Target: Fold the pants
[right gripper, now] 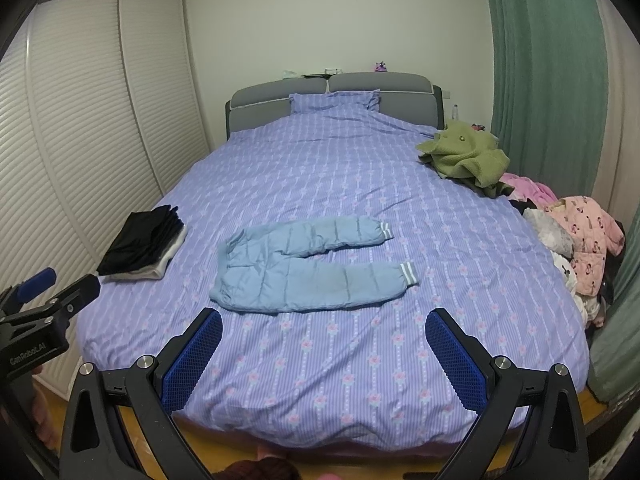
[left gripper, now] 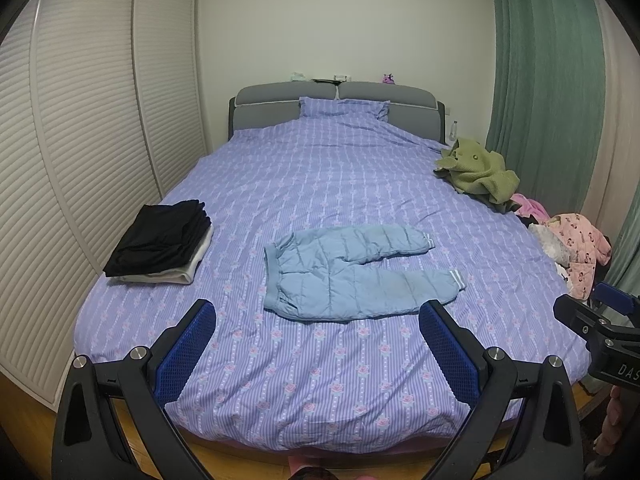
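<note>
Light blue padded pants lie flat on the purple bed cover, waistband to the left, both legs to the right and spread apart. They also show in the right wrist view. My left gripper is open and empty, held above the foot of the bed, short of the pants. My right gripper is open and empty at the same distance. The right gripper shows at the right edge of the left wrist view; the left gripper shows at the left edge of the right wrist view.
A stack of folded black and white clothes sits on the bed's left side. A green garment and a pile of pink clothes lie on the right edge. Louvred wardrobe doors stand left, green curtains right.
</note>
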Motion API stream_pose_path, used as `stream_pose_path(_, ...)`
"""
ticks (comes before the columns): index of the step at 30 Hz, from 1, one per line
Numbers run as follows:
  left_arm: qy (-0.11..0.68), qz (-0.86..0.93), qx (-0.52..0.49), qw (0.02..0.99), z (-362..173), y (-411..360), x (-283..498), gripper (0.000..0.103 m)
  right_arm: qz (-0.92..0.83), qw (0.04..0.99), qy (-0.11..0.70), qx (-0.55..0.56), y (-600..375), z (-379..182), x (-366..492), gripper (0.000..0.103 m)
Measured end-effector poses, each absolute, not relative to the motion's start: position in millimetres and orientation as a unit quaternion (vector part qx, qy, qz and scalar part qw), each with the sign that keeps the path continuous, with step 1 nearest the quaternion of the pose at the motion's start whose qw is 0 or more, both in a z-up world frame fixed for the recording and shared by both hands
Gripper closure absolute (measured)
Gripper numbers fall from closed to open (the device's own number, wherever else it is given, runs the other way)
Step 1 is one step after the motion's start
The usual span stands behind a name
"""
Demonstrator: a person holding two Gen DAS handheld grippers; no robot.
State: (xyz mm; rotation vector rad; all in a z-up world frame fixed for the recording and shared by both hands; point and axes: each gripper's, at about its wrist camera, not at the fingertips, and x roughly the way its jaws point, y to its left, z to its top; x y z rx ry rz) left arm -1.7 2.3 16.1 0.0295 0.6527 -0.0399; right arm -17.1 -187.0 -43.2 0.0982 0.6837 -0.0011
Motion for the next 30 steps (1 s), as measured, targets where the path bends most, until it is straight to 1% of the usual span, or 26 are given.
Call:
stream_pose_path(9, 0.331, -0.015, 0.018, 0.943, 8.7, 9.6, 10.9, 0.0, -0.001, 0.935, 0.35, 0.047, -180.1, -44.5, -1.2, 0.0)
stream_pose_path(16, 0.338, -0.002, 0.026, 0.941, -4.5, 25.9, 33.0, 0.0, -0.006, 0.929, 0.368, 0.048, -169.5, -56.1, 20.6, 0.0)
stream_pose_path(24, 0.343, -0.003, 0.036, 0.938, -31.0, 63.8, 81.3, 0.0, -0.021, 0.916, 0.397, 0.059, -150.9, -87.1, 70.0, 0.0)
stream_pose_path(30, 0.385, -0.029, 0.02, 0.922, -64.6, 90.1, 134.4, 0.0, -0.052, 0.904, 0.417, 0.073, -134.7, -114.9, 108.2, 0.0)
